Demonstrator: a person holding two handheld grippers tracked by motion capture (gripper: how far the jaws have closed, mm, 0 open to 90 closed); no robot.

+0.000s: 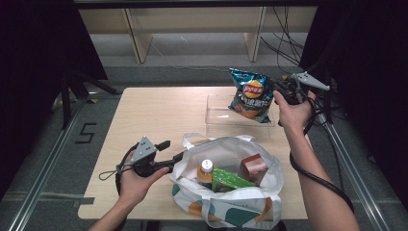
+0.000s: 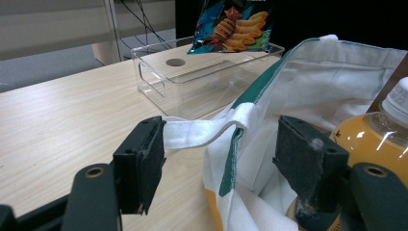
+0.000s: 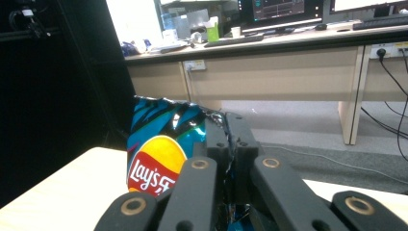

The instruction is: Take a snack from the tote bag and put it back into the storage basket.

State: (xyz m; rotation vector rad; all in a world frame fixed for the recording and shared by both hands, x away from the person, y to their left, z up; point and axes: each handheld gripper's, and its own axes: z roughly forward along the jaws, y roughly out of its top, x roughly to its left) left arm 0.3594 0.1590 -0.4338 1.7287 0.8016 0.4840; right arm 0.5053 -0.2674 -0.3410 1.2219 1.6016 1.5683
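At the lower centre of the high view, my left gripper (image 1: 174, 156) stands with jaws apart around the tote bag (image 1: 226, 202) rim and strap. Farther up, right of centre, my right gripper (image 1: 278, 92) is clamped on the chip bag (image 1: 250, 96), held above the clear bin (image 1: 216, 118). I judge the chip bag light, crushable and slick; grip its sealed edge only.

Table (image 1: 154, 115) bears bag (image 1: 226, 202), clear bin (image 1: 216, 115).

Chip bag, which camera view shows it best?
The high view: the whole chip bag shows, held over the clear bin. The right gripper view shows its top and logo behind the jaws; the left gripper view shows its lower part.
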